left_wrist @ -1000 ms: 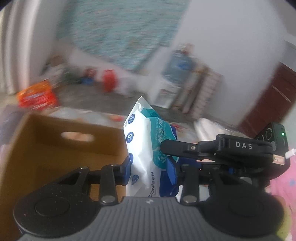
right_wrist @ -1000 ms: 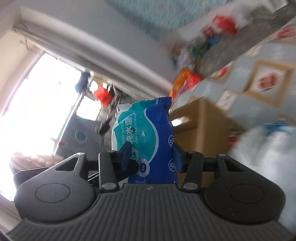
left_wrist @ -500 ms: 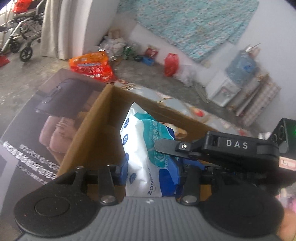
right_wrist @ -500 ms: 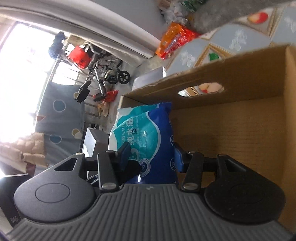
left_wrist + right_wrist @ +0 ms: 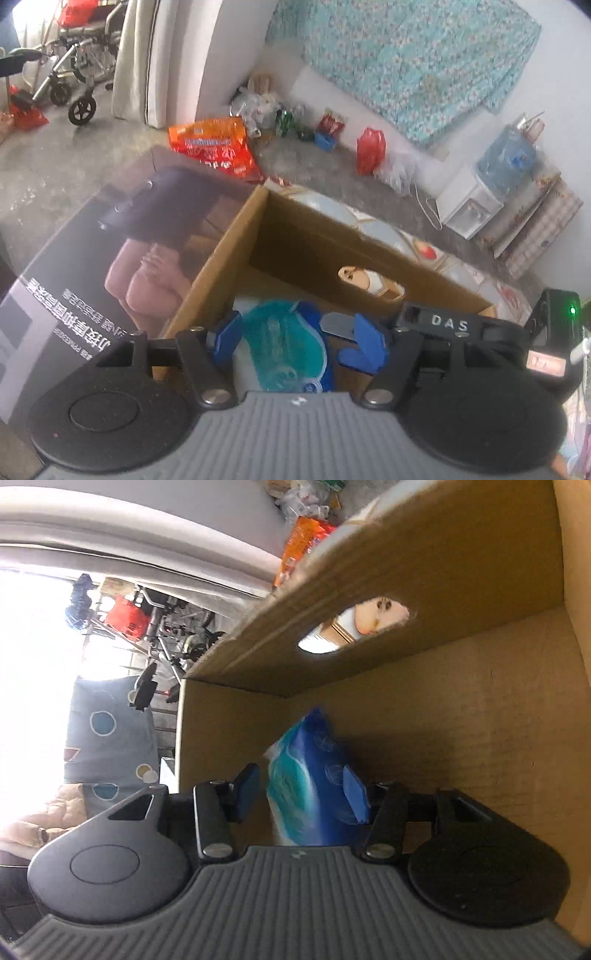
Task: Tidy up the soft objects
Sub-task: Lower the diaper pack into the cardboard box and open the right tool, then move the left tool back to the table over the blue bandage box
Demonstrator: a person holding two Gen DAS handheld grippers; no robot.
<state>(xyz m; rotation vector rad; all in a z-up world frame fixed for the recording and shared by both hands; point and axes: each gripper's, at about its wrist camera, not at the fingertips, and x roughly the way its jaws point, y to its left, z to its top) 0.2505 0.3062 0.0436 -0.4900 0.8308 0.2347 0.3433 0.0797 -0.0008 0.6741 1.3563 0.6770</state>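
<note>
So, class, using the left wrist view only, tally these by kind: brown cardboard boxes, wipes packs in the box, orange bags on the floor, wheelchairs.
brown cardboard box: 1
wipes pack: 1
orange bag: 1
wheelchair: 1
Total: 4

my left gripper (image 5: pixel 295 341) sits at the lower centre of its frame, tilted downward, jaws just opened wide, blue pads (image 5: pixel 226 336) clear of the wet-wipe pack (image 5: pixel 280 347) between them. my right gripper (image 5: pixel 301 794), lower centre of its own view and rolled sideways, has eased open a little; only its right pad touches the pack.
</note>
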